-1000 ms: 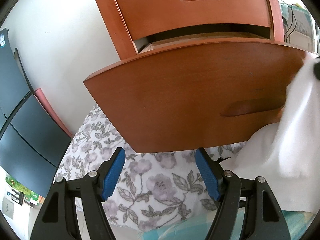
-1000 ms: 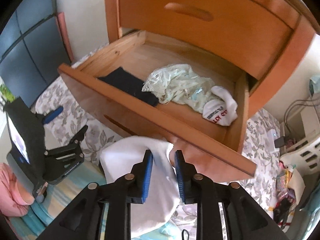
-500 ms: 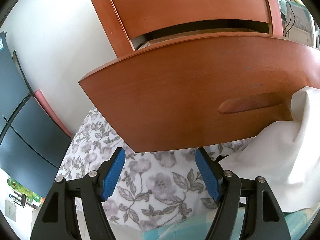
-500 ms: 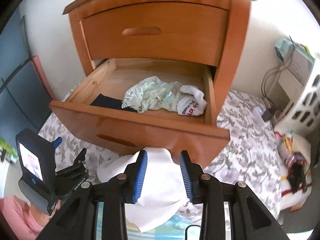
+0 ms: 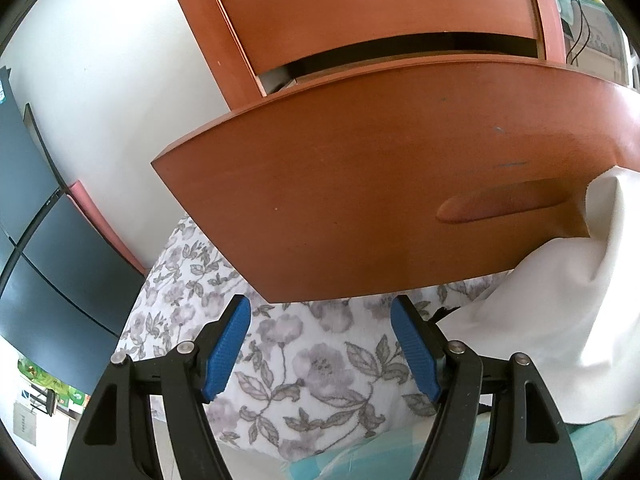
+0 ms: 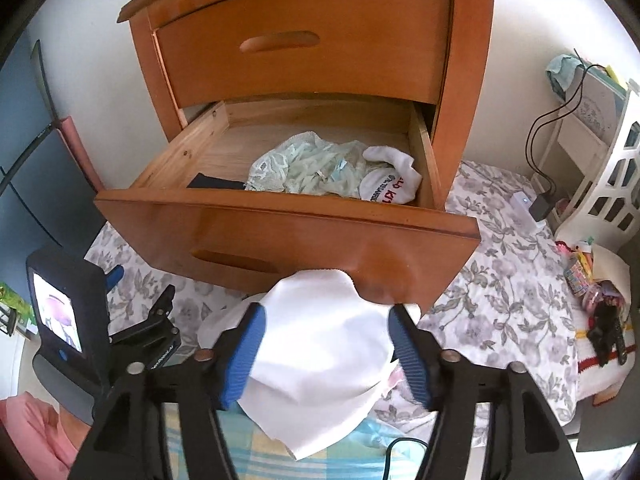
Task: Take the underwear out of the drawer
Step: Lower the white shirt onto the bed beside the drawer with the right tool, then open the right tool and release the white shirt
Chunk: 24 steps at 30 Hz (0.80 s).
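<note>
- Presently, in the left wrist view, the left gripper (image 5: 320, 344) is seen with its blue pads standing apart and nothing between them; only the floral bedspread (image 5: 320, 364) lies below.
- The curved front of the pulled-out drawer (image 5: 380, 200) fills the middle of this view, above the pads and not touched by them.
- A white cloth (image 5: 568, 320) is seen at the right edge, hanging in front of the drawer's lower right corner and partly covering the end of the handle recess.
- In the right wrist view, the right gripper (image 6: 326, 354) has just been opening; its jaws now stand wide. The white cloth (image 6: 320, 352) lies between them, resting against the left pad; whether the right pad touches it cannot be told.
- The cloth's upper edge reaches the lower edge of the drawer front (image 6: 288, 240).
- Inside the open drawer, a pale lace underwear piece (image 6: 308, 168) is bunched at centre-right, a white sock with red print (image 6: 390, 182) touching its right side, a dark folded item (image 6: 216, 182) at its left.
- The left gripper (image 6: 160, 312) is seen at lower left, beside the cloth.
</note>
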### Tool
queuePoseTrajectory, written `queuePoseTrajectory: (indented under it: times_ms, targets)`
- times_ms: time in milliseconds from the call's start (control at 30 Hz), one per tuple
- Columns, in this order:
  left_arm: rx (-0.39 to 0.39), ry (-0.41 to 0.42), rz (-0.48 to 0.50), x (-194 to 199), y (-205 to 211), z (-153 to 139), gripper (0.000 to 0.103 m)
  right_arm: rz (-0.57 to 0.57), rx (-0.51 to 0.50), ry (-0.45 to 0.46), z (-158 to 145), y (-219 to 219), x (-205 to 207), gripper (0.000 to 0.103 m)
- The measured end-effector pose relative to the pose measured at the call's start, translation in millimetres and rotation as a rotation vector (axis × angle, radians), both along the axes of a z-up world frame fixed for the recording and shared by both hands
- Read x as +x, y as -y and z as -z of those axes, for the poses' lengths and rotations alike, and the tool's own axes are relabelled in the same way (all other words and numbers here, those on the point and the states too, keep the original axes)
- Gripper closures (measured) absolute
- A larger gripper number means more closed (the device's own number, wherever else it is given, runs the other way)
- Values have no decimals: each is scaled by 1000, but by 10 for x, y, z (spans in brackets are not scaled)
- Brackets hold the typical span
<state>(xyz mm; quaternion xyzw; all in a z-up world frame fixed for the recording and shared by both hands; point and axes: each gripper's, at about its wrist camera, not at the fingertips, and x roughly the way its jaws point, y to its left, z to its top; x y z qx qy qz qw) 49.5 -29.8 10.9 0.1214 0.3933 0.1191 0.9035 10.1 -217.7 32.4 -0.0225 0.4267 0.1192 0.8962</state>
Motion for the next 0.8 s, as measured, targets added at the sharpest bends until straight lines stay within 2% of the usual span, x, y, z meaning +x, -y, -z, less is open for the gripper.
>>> queuePoseTrajectory:
  times_ms: [233,367,800]
  targets:
    - [7,7,1,-9,14,-5,30,27,5,6,25,55,27,15]
    - [7,7,2,-7,12,-2,30,28,-1,7,45,57,32,0]
    - [-8,15,-1,-4,-8,-8,30,49,8,91,-20,74,1,0]
